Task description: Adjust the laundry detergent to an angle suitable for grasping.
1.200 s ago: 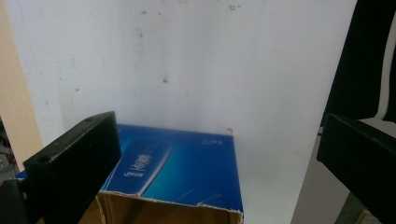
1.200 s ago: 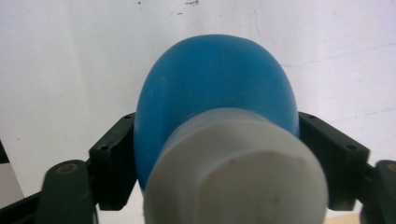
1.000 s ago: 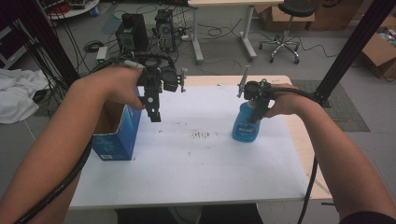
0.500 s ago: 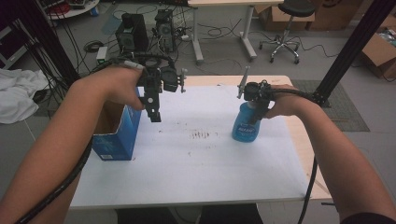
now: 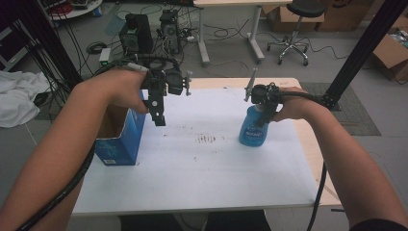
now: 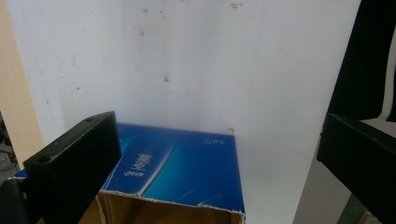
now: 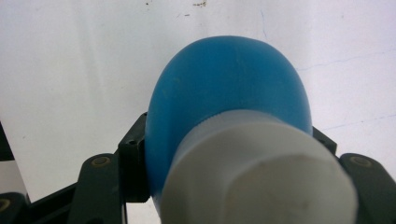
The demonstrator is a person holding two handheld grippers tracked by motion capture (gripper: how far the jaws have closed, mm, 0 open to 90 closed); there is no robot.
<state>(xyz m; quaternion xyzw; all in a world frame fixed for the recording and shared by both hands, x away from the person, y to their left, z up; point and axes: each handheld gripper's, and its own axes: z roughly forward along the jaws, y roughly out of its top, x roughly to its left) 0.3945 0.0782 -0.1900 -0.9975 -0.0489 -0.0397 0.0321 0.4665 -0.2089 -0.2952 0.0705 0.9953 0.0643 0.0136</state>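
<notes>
Right gripper view confirms your right hand-held gripper (image 7: 224, 154), jaws just closing, grasps the blue bottle (image 7: 224, 93); transfer to the carton (image 5: 120, 139) remains, left hand-held gripper (image 5: 159, 118) released.

a blue bottle (image 5: 253, 130) with a white cap (image 7: 261, 172), a blue box (image 5: 118, 139), black fingers (image 6: 74, 168), white table (image 5: 202, 178).
</notes>
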